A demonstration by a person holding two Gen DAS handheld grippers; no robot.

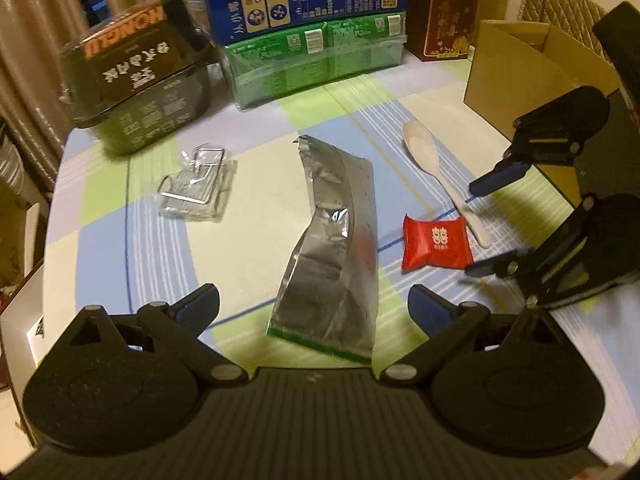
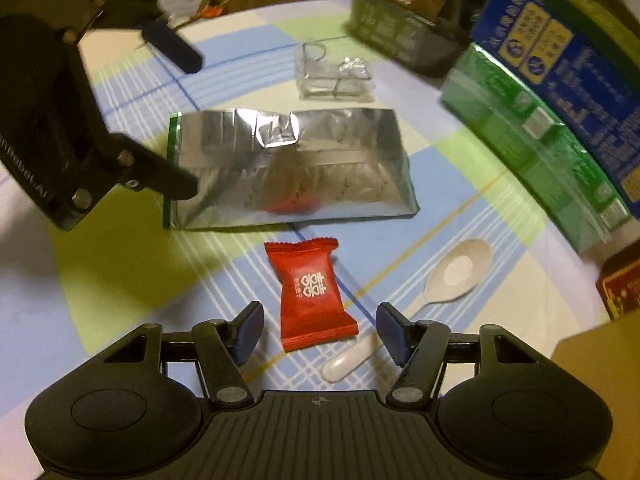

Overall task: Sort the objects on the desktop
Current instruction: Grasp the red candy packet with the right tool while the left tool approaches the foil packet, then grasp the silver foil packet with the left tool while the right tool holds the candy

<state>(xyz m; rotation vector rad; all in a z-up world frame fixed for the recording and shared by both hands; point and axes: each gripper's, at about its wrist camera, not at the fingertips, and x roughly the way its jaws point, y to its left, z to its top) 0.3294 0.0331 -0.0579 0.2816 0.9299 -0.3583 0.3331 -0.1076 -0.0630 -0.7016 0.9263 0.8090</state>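
We are holding our left gripper (image 1: 314,306) over the near end of the silver foil bag (image 1: 334,248), its jaws standing wide apart with the bag's green-edged end lying between them, untouched. Our right gripper (image 2: 320,330) is hanging over the red candy packet (image 2: 312,292), jaws partway apart on either side of it, the pads (image 2: 250,332) not pressing on it. The packet is lying flat on the checked tablecloth (image 2: 120,272), just beside the foil bag. A white plastic spoon (image 2: 448,276) is resting near the packet, its handle passing under the right jaw. A clear wire-and-plastic pack (image 1: 196,184) is sitting well apart from the bag.
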